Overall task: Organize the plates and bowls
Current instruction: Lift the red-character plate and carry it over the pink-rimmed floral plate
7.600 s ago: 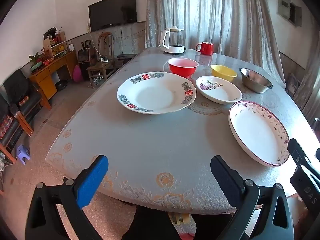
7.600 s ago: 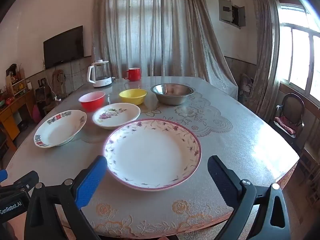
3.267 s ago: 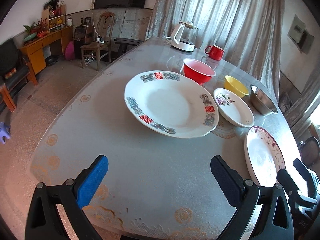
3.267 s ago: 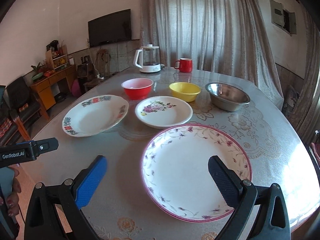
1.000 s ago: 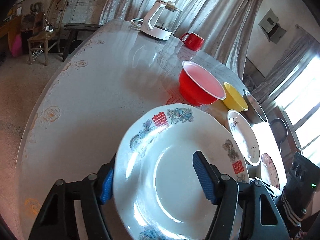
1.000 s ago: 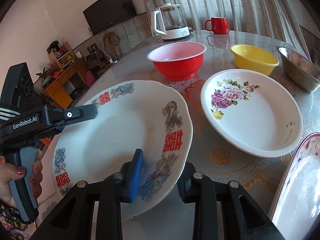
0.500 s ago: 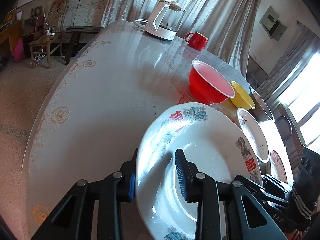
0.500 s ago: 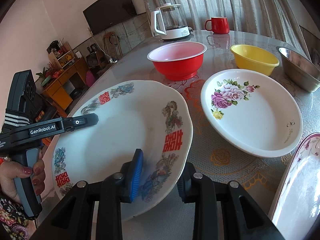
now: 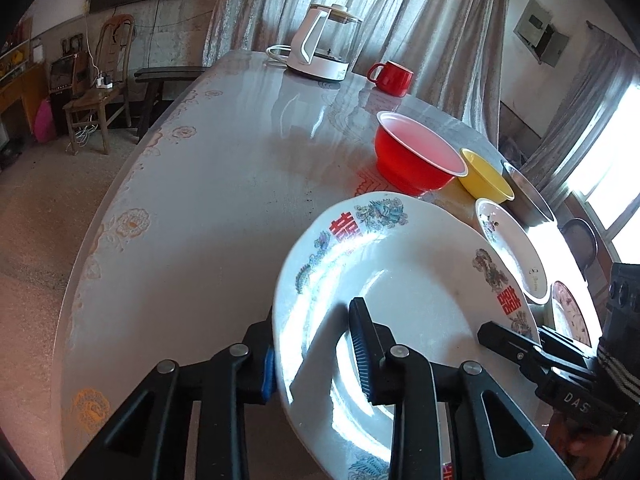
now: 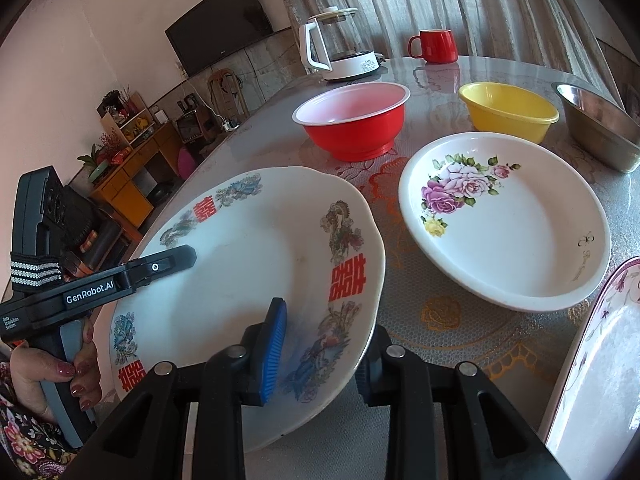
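A large white plate with red characters and dragons (image 9: 400, 272) (image 10: 248, 248) is held from both sides. My left gripper (image 9: 316, 344) is shut on its left rim, one pad under the rim and one in the plate's well. My right gripper (image 10: 324, 348) is shut on the near right rim. Each wrist view shows the other gripper's finger lying over the plate's far edge. The plate looks tilted, with its left side raised. Behind it stand a red bowl (image 10: 352, 120) and a yellow bowl (image 10: 508, 110), and to its right a rose-patterned plate (image 10: 504, 220).
A steel bowl (image 10: 596, 128) sits at the far right and a pink-rimmed plate (image 10: 592, 360) at the near right edge. A white kettle (image 10: 340, 48) and a red mug (image 10: 436, 46) stand at the back of the table (image 9: 192, 184). A hand (image 10: 60, 376) holds the left gripper's handle.
My left gripper's jaws have come together onto the plate's left rim, and that side of the plate has tipped up. My right gripper has kept its grip and place.
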The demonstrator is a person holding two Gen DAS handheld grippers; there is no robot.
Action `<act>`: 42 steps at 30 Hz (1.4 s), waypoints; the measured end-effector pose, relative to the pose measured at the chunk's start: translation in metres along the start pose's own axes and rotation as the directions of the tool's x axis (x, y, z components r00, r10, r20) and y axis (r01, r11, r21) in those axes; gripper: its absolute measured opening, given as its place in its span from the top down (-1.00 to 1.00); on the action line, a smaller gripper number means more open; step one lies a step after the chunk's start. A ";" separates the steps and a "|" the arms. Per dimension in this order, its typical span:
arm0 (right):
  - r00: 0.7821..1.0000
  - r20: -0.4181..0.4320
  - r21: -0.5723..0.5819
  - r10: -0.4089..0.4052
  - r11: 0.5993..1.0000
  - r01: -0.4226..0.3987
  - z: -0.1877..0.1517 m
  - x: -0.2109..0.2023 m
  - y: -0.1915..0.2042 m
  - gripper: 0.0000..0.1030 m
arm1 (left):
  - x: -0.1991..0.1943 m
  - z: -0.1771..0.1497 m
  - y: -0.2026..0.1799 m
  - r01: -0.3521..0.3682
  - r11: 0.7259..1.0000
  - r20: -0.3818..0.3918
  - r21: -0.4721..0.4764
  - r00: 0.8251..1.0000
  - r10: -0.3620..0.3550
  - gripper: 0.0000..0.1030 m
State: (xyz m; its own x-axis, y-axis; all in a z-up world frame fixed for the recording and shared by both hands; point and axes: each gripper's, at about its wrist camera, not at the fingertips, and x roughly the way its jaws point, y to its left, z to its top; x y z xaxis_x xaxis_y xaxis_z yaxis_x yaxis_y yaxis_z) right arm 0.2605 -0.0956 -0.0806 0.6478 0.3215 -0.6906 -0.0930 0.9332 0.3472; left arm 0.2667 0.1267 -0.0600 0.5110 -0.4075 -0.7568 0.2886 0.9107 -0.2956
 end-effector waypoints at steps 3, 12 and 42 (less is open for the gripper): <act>1.000 0.000 0.010 0.002 1.000 -0.002 -0.001 -0.001 -0.002 0.50 | -0.006 -0.008 -0.002 0.000 1.000 -0.011 0.015 1.000 0.000 0.41; 0.998 -0.012 -0.003 0.063 0.998 -0.063 -0.010 -0.005 0.003 0.53 | -0.012 -0.017 -0.005 0.035 0.998 -0.009 0.049 0.999 -0.035 0.25; 0.994 0.107 -0.115 0.011 0.993 0.001 -0.018 -0.080 0.005 0.56 | -0.069 -0.057 -0.062 0.052 0.995 0.177 0.080 0.982 -0.065 0.40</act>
State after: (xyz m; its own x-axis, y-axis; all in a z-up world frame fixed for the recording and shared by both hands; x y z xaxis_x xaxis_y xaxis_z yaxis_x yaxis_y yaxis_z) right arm 0.1947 -0.1140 -0.0355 0.7236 0.3132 -0.6151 -0.1787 0.9457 0.2713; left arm 0.1675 0.1024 -0.0231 0.6264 -0.4716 -0.6207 0.3783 0.8801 -0.2870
